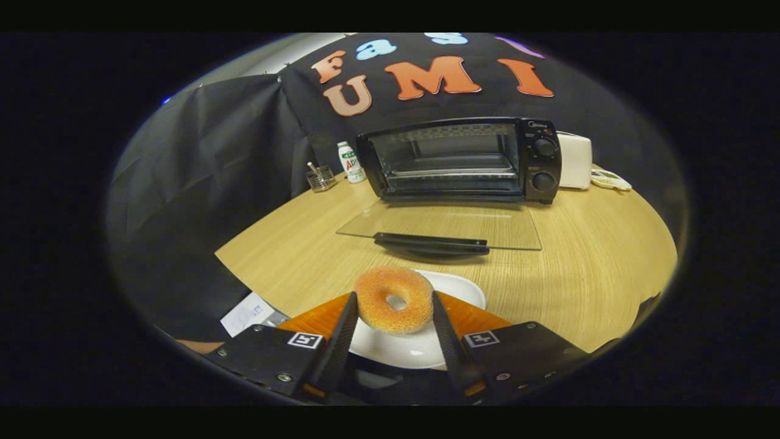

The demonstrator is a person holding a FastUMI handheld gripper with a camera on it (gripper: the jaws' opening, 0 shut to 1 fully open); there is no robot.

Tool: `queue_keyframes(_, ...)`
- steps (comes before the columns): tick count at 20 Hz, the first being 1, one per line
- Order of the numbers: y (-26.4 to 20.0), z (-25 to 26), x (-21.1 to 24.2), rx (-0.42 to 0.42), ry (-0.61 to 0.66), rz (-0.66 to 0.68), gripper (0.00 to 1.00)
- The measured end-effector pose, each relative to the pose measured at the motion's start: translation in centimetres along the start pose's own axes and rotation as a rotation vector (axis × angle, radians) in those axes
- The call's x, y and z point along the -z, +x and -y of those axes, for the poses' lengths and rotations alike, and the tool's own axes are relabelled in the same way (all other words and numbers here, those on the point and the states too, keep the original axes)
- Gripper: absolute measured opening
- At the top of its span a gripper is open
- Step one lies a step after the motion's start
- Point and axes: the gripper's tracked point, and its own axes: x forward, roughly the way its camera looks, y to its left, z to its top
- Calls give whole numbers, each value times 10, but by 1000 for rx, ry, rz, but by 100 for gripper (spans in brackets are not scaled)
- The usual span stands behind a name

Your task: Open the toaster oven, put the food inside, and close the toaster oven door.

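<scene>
Two fingers of the gripper [393, 305] are seen pressed against opposite sides of a sugared doughnut [393, 300], which is held between them and raised on edge above a white plate [454, 286]. The plate is set on a wooden table [579, 268], directly beneath and just beyond the fingertips.

Beyond the doughnut, the toaster oven [463, 160] is found at the far side of the table with its glass door [442, 225] folded fully down and lying flat, handle nearest the gripper. The oven cavity is exposed, and a wire rack is visible inside. Two control knobs are noted on the oven's right panel.

Left of the oven, a small white bottle [351, 162] and a clear glass holder [320, 178] are recorded. A white appliance [576, 160] stands just right of the oven.
</scene>
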Motion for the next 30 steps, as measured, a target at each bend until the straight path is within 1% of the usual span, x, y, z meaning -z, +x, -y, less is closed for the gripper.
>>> queue_keyframes(2, 4, -3, -16, -16, 39, 44, 69)
queue_keyframes(5, 9, -9, -45, -60, 140, 114, 69)
queue_keyframes(8, 19, -7, -72, -82, 235, 169, 69)
queue_keyframes(11, 32, 3, -95, -57, 292, 217, 69)
queue_keyframes(14, 50, 9, -116, -54, 357, 247, 69)
queue_keyframes(21, 96, 38, -155, 14, 538, 307, 69)
queue_keyframes(24, 114, 57, -164, 72, 587, 318, 69)
queue_keyframes(27, 129, 63, -176, 86, 638, 338, 69)
queue_keyframes(30, 141, 66, -185, 115, 632, 364, 69)
